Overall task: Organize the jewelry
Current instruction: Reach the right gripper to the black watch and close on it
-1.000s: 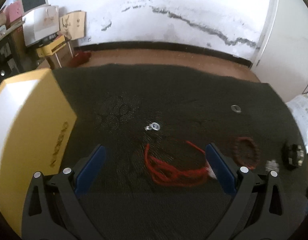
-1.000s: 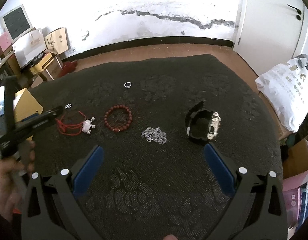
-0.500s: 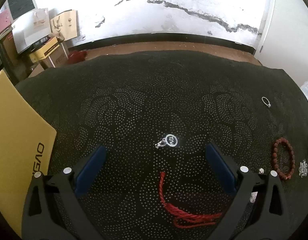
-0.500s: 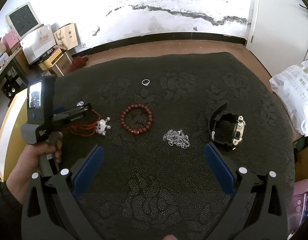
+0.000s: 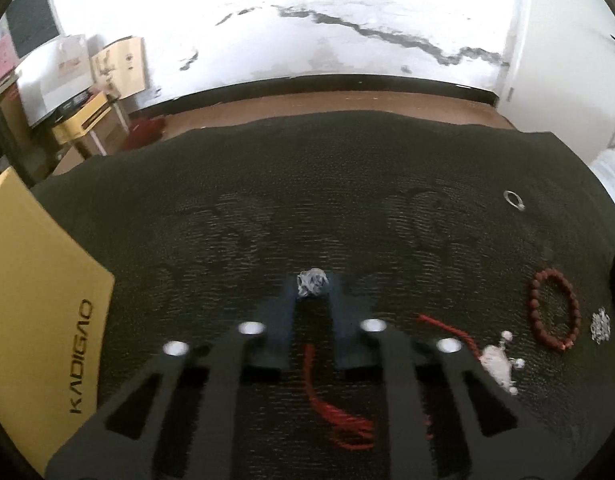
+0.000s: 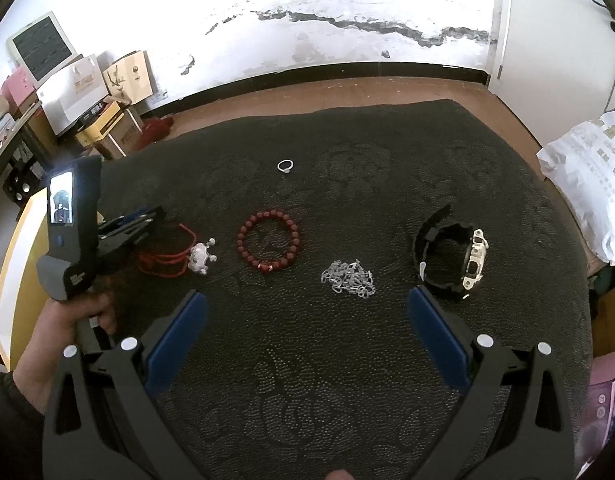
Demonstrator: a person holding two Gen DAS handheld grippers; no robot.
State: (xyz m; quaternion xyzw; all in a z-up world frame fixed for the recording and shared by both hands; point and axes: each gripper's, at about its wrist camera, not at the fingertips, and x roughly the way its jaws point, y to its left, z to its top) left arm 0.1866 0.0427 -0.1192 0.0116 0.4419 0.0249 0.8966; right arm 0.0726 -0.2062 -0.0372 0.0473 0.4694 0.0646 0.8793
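Currently a small silver ring-like trinket (image 5: 312, 282) is being pinched at the very tips of the nearly closed left gripper (image 5: 312, 300) above the dark patterned cloth (image 5: 307, 200). Being barely held, it is likely to slip. The right gripper (image 6: 307, 344) is being held wide apart, empty.

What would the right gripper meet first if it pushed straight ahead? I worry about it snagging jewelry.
Probably the silver chain, heaped between the open right gripper's fingers just ahead; the red bead bracelet lies further, left. Depth is uncertain.

Dark rug (image 6: 347, 360), yellow box (image 5: 27, 300) (possibly cardboard)
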